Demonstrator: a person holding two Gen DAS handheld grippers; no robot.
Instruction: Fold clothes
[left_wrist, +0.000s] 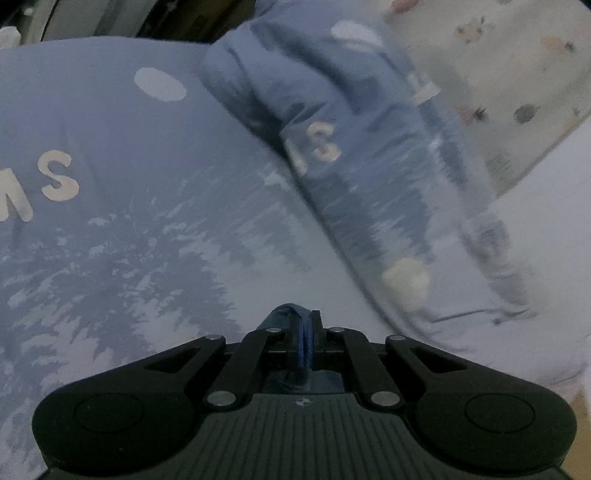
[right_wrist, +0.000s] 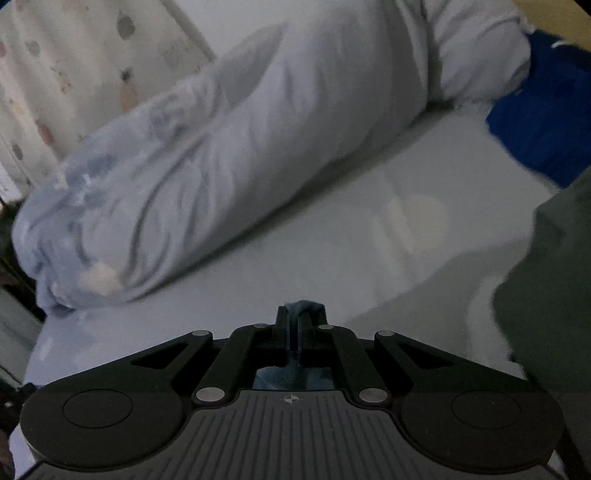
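I see the blue printed garment (left_wrist: 155, 206) spread flat ahead of my left tongs (left_wrist: 307, 325), filling the left and centre of that view, with pale letters, a pale oval and a dark tree-like print on it. A fold of the same cloth rises in a ridge from the near right toward the far centre. My left tongs are clenched on a small bunch of its blue fabric, which shows pinched between the black fingers at the near edge.

My right tongs (right_wrist: 300, 317) are likewise clenched on a tuft of blue cloth. From that side the garment shows its paler face: a thick, wrinkled roll (right_wrist: 207, 158) lies from near left to far right, just beyond the tongs, and flat pale cloth runs from the roll to the fingers.

Only the left view shows the print and letters. Both catch a cream spotted fabric (left_wrist: 509, 92) on the far side. Only the right view shows a deep blue cloth (right_wrist: 543, 122) at far right and a dark green cloth (right_wrist: 550, 295) at near right.
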